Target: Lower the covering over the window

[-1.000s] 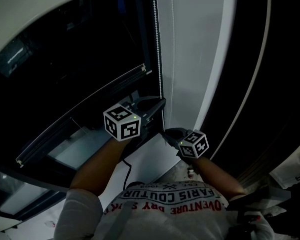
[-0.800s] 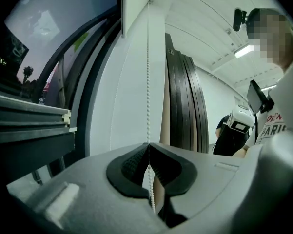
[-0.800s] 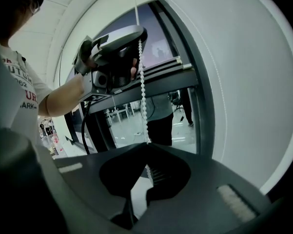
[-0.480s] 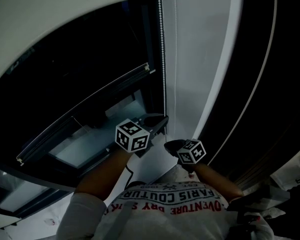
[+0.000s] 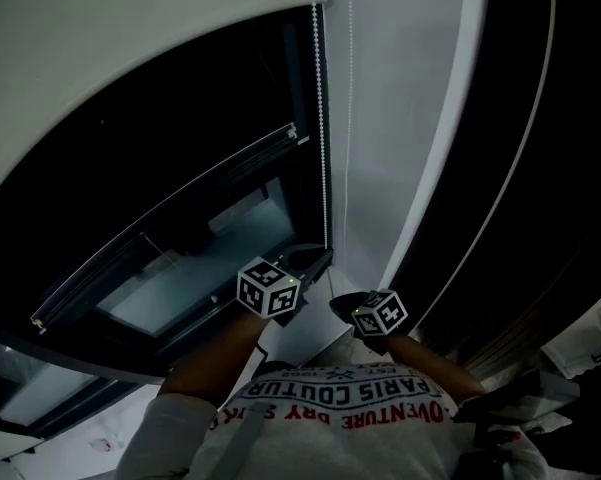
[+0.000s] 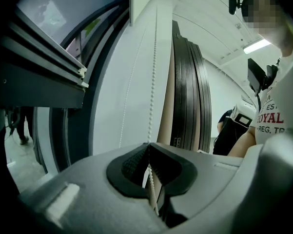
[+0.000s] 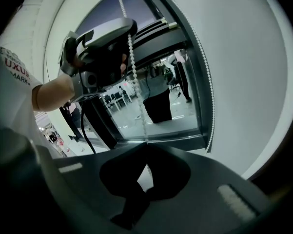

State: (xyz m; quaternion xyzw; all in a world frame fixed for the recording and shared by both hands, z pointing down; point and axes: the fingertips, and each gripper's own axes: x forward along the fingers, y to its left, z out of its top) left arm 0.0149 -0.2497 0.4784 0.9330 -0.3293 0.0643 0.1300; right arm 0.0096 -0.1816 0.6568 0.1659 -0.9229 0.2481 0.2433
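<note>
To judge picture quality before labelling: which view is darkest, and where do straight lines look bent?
Head view: darkest, the window black, the blind's lower edge bowed into an arc. Left gripper view: brightest, ceiling light glaring, bead chain sharp. Right gripper view: black corners, window frame curved.

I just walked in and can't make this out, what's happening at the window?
A person holds a two-jaw gripper in each hand beside the window. The left gripper and the right gripper are both shut on the bead chain of a roller blind, the left one higher up the chain. The blind covers only the top of the window, and most of the glass is bare.
</note>
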